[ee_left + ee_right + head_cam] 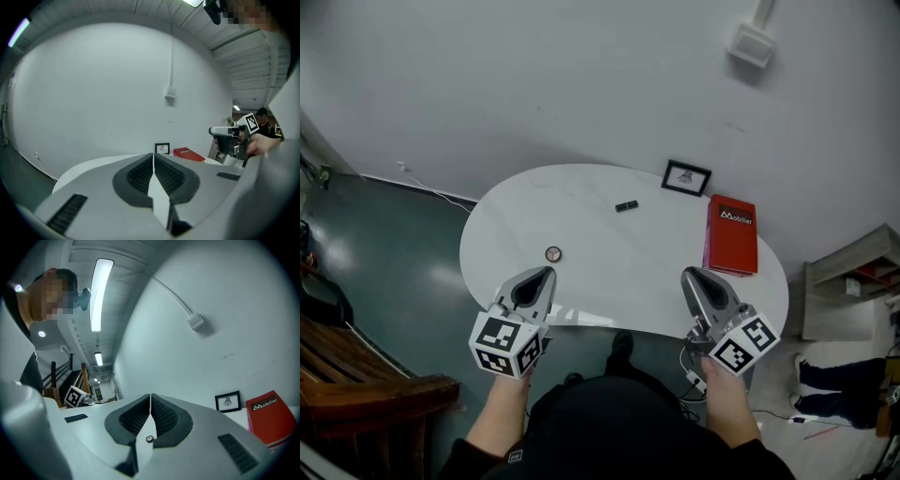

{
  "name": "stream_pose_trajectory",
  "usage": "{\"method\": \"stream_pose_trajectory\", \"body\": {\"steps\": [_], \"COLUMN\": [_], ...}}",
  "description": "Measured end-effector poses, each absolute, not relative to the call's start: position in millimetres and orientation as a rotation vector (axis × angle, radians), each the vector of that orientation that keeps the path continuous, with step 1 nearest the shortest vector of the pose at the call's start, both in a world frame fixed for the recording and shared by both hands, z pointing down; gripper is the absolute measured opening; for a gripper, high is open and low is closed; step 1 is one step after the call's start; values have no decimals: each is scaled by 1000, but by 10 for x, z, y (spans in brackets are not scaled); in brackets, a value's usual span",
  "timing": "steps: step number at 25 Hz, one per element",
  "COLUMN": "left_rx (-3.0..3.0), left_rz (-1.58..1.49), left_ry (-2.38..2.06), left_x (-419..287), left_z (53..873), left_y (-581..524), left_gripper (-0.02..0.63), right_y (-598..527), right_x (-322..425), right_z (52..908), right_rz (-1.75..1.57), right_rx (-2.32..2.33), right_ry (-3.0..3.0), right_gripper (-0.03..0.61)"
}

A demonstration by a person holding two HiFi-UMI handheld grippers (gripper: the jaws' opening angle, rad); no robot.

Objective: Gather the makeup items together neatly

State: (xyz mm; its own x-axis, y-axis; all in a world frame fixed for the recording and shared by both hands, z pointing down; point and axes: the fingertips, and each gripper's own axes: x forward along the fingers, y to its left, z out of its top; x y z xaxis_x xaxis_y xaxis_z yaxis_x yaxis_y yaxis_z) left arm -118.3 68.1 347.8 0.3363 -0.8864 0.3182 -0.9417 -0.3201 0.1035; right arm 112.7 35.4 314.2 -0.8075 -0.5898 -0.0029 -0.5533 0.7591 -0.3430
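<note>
Brown-rimmed and round, 1 small makeup item (553,254) is seen on the white table (581,225), just ahead of the left gripper (546,273) and apart from its fingertips. 1 small black oblong item (626,205) lies farther out, ahead of the gap between the 2 grippers. A red box (730,234) is set just ahead of the right gripper (687,274), with a framed picture (686,178) beyond it. Both pairs of fingers are pressed together, with nothing held between them.

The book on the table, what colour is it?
The book is red with white letters; head view shows it best.
</note>
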Motion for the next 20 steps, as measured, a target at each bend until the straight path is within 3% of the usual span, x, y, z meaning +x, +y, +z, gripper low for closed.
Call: {"method": "stream_pose_trajectory", "body": {"steps": [12,20], "left_rx": [2251,2190], "left_rz": [321,355], "left_ry": [-1712,-1728], "left_x": [-904,-1080], "left_z": [3479,3694], "left_y": [8,-66], "left_gripper": [20,20], "right_y": [-426,-559], "right_x": [1398,1096], "right_z": [3216,3416], "right_rz": [-553,-647], "right_rx": [-794,-727], "right_ry": [2869,2889], "right_gripper": [37,35]}}
